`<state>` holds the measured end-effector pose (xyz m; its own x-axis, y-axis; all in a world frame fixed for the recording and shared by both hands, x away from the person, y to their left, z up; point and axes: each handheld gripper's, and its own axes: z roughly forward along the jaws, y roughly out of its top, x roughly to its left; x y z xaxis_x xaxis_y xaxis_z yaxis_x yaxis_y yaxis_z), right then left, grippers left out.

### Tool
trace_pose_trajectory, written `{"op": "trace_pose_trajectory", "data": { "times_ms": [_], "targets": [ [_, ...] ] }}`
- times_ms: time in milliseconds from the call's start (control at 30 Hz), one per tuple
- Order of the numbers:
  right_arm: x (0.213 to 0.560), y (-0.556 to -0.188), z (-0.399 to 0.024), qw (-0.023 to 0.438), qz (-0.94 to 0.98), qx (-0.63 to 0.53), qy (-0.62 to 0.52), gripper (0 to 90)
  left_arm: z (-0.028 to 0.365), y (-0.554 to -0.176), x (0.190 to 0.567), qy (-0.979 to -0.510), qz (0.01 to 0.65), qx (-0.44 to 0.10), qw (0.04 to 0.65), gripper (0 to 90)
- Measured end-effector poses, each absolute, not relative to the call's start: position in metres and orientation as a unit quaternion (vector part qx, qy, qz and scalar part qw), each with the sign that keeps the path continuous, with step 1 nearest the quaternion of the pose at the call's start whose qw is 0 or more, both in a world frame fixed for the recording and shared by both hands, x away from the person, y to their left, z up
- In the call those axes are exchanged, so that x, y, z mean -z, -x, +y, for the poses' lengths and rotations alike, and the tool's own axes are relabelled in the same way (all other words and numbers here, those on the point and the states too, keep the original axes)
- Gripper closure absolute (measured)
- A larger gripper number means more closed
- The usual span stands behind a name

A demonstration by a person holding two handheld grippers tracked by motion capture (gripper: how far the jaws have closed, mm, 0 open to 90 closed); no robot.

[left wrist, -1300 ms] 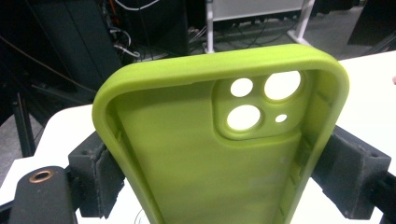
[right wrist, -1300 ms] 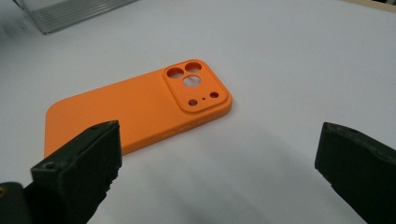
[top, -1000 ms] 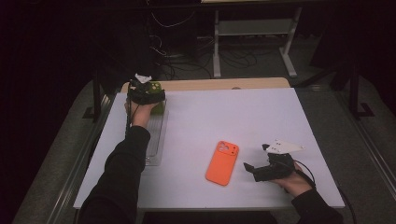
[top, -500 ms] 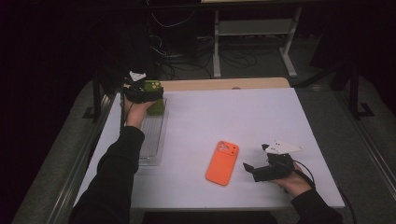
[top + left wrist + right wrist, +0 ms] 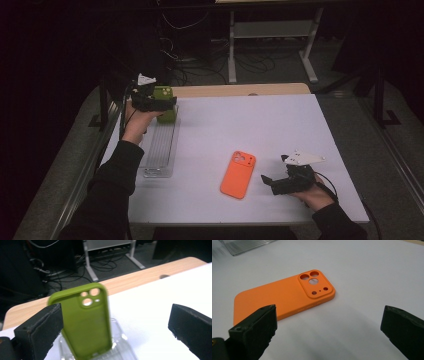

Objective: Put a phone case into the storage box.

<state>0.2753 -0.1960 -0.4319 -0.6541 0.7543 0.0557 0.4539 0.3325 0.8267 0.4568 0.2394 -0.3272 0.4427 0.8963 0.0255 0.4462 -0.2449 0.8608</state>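
Green phone case (image 5: 86, 321) stands upright in the clear rack (image 5: 161, 145), between the just-opened, untouching left tongs (image 5: 113, 322); right tongs (image 5: 327, 330) apart.

Green phone case (image 5: 86, 322): matt, smooth, rubbery plastic. Orange phone case (image 5: 279, 296): the same matt, soft-looking finish. Ribbed rack (image 5: 161, 147): clear, glossy plastic. Bench (image 5: 260, 125): white, smooth, matt top with a wood-look far edge. Tongs' pads (image 5: 40, 332): black, rough, grainy.

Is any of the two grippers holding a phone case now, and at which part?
Nothing is held. The left gripper is open around the upright green case; the right gripper is open near the orange case.
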Motion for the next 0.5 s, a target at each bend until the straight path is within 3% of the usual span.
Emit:
{"op": "trace_pose_trajectory", "data": {
  "times_ms": [500],
  "targets": [
    [0.43,-0.275,-0.19,0.173,0.801,-0.435,-0.373,0.0,0.211,-0.399,0.327,-0.779,0.372,-0.21,0.459,0.0]
  ]
}}
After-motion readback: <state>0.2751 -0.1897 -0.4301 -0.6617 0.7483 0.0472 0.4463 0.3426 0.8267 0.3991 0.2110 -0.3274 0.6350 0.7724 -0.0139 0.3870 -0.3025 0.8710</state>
